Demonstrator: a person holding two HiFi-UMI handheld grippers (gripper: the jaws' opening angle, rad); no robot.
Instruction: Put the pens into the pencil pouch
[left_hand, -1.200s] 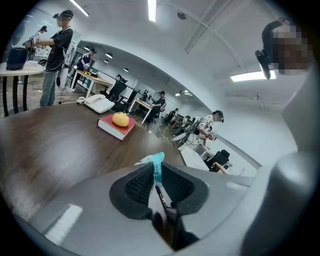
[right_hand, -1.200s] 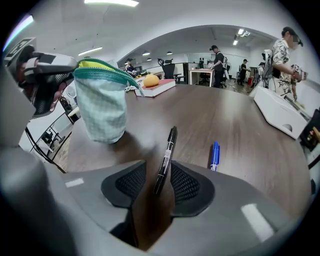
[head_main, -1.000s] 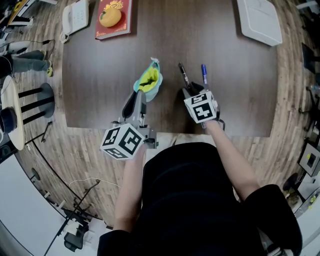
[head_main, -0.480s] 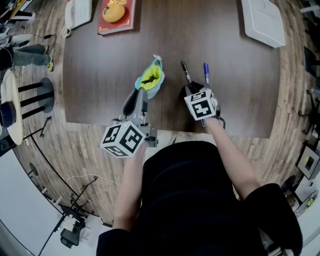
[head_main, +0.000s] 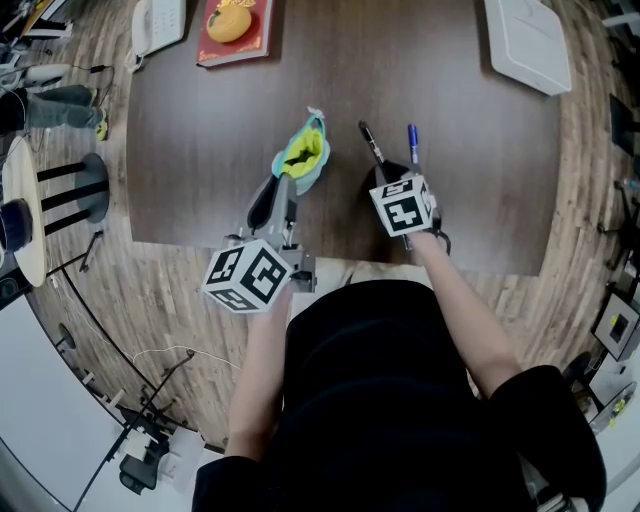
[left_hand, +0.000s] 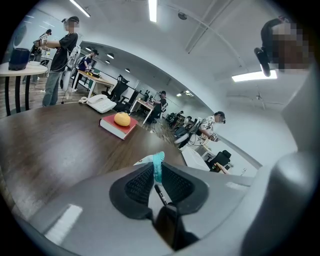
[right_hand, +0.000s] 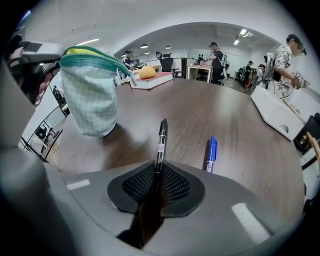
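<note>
The teal pencil pouch (head_main: 301, 156) with a yellow lining stands open-mouthed on the dark table (head_main: 200, 150). My left gripper (head_main: 288, 186) is shut on its near edge, and the teal rim shows pinched between the pads (left_hand: 158, 170). A black pen (head_main: 370, 143) lies right of the pouch. My right gripper (head_main: 384, 172) has just been closing and now pinches the pen's near end. In the right gripper view the black pen (right_hand: 160, 142) runs out from between the pads of the right gripper (right_hand: 158, 176). A blue pen (head_main: 412, 143) lies beside it, also visible as the blue pen (right_hand: 211, 152) in the right gripper view.
A red book with an orange on it (head_main: 232, 30) and a white phone (head_main: 158, 25) sit at the table's far left. A white tray (head_main: 526, 42) is at the far right. A round side table (head_main: 22, 215) stands off to the left, and people stand in the room beyond.
The right gripper's jaws have narrowed onto the black pen's near end. The left gripper and the pouch have stayed put.
</note>
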